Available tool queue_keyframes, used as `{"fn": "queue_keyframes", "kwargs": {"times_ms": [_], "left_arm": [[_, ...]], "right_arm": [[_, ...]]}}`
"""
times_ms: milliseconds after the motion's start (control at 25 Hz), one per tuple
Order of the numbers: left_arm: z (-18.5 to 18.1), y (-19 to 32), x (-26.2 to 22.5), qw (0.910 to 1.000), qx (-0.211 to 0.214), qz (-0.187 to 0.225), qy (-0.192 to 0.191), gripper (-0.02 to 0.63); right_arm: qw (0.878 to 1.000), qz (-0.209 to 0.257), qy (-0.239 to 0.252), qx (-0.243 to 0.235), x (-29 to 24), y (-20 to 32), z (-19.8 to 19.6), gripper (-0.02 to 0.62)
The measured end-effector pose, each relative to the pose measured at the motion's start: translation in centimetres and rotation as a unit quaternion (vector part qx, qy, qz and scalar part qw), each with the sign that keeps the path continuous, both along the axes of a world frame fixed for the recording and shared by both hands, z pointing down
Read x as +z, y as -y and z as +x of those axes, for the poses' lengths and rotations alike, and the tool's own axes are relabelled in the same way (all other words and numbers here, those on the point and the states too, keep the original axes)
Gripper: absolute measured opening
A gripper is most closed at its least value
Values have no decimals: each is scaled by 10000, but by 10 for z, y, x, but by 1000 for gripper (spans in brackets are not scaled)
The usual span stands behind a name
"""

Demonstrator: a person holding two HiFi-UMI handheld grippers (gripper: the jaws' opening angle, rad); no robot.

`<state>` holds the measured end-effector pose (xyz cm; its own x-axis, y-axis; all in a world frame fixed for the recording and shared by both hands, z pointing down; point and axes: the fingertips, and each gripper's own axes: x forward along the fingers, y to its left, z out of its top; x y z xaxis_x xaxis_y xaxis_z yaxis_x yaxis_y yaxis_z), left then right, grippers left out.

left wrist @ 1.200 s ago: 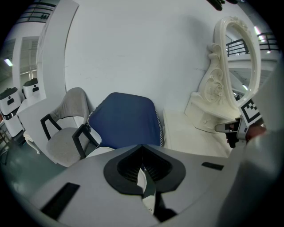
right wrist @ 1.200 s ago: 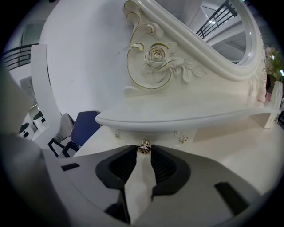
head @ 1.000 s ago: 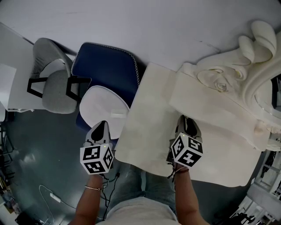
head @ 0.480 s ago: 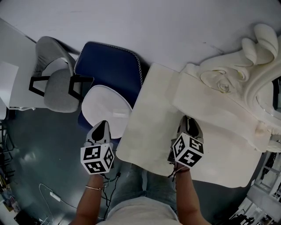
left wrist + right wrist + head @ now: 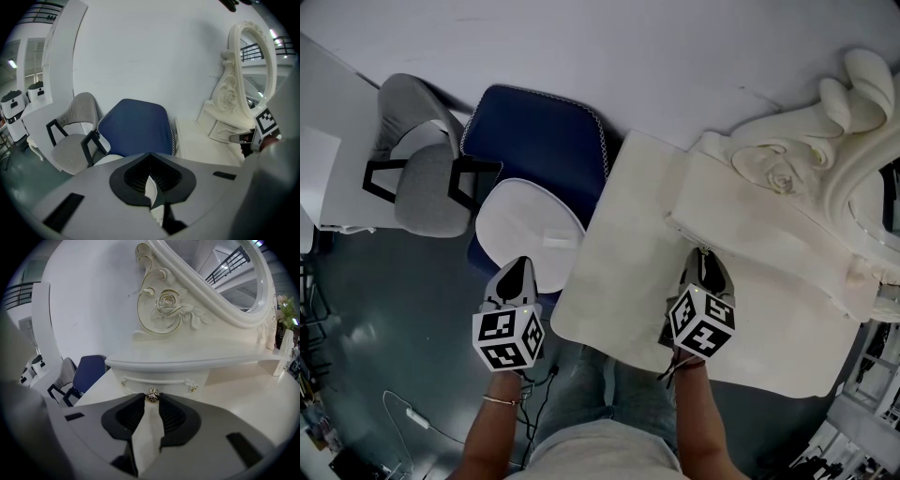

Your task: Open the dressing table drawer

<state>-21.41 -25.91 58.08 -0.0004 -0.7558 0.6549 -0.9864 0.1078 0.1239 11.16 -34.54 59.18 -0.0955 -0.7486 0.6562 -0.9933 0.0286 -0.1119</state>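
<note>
The cream dressing table (image 5: 623,272) carries a small drawer (image 5: 159,379) under its carved mirror stand (image 5: 164,303). A small metal drawer knob (image 5: 151,395) sits on the drawer front. My right gripper (image 5: 151,398) has its jaw tips on either side of this knob and is shut on it. From above, the right gripper (image 5: 705,258) points at the drawer unit (image 5: 750,234) over the tabletop. My left gripper (image 5: 517,269) hangs beside the table's left edge, over the blue chair (image 5: 534,141); the left gripper (image 5: 151,182) is shut with nothing in it.
A white seat cushion (image 5: 520,225) lies on the blue chair. A grey chair (image 5: 417,192) with black arms stands further left. The oval mirror (image 5: 225,277) rises behind the drawer. A cable (image 5: 412,417) lies on the dark floor at lower left.
</note>
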Motion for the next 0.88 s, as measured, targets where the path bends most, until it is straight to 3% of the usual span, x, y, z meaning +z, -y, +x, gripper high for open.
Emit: {"fn": "queue_keyframes", "kwargs": {"times_ms": [880], "left_arm": [[-4, -13, 5, 9999, 92, -21, -59, 20]], "right_arm": [[10000, -18, -76, 8, 1, -21, -3, 104]]}}
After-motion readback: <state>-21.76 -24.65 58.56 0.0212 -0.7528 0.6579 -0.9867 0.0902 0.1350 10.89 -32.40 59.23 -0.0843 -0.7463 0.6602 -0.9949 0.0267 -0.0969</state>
